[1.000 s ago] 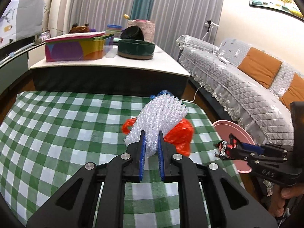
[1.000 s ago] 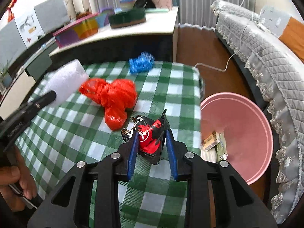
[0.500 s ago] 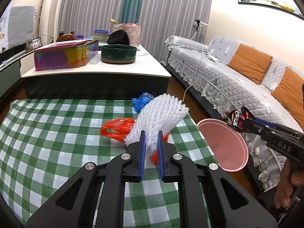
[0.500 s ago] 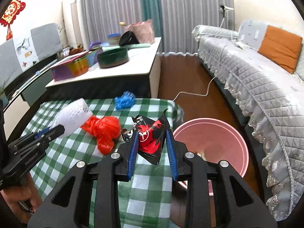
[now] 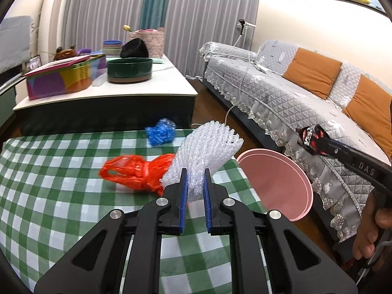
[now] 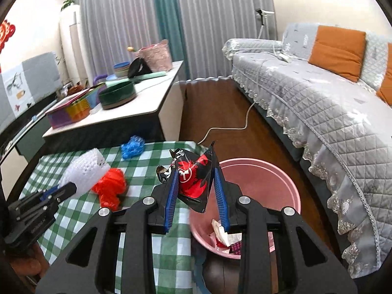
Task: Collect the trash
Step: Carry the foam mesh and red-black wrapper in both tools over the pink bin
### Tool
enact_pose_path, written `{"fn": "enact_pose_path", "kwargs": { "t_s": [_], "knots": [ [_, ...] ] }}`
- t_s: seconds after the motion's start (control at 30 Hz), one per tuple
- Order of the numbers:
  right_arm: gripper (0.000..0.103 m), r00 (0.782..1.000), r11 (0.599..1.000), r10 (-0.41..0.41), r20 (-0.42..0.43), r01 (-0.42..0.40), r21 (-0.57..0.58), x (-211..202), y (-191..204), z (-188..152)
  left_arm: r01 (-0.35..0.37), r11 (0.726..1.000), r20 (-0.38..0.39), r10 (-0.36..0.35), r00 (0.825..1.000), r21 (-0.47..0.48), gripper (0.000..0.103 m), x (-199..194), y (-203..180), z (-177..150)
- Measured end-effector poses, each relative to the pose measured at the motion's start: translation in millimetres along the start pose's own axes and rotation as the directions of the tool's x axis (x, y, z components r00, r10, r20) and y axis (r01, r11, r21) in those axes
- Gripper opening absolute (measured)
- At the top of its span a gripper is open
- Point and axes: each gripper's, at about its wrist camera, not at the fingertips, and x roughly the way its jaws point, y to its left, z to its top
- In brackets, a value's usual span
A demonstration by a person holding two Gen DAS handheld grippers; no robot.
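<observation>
My left tongs [image 5: 194, 191] pinch the white foam net [image 5: 205, 152] by its lower end, lifted above the checked worktop [image 5: 49, 183] so it can travel to the bin. Below it on the cloth lie the red plastic bag [image 5: 132, 171] and, farther back, a crumpled blue wrapper [image 5: 160, 134] — both not yet collected. My right tongs [image 6: 196, 191] clamp the red-and-black snack packet [image 6: 193, 176] over the near rim of the pink bin [image 6: 269, 183], ready, I judge, to drop. The bin already holds a few scraps of packaging.
</observation>
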Motion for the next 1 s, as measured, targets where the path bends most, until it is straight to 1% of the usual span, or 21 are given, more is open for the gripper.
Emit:
{"fn": "enact_pose_path", "kwargs": {
  "t_s": [0.1,0.33,0.57,1.0],
  "knots": [
    [0.030,1.000,1.000,-0.020,0.015,0.020,0.011,-2,-11,1,0.011,1.000,-0.006,-0.011,1.000,0.013,0.012,7,-9,0],
    [0.030,0.998,0.997,-0.061,0.020,0.060,0.045,-4,-37,-1,0.042,0.999,-0.016,-0.041,0.999,0.029,0.012,20,-30,2],
    [0.030,0.995,0.994,-0.090,0.034,0.087,0.064,-5,-50,3,0.059,0.997,-0.024,-0.058,0.998,0.043,0.012,26,-43,4],
    [0.030,0.992,0.986,-0.115,0.044,0.108,0.128,-8,-75,7,0.089,0.993,-0.047,-0.086,0.995,0.071,0.012,44,-67,10]
  ]
}}
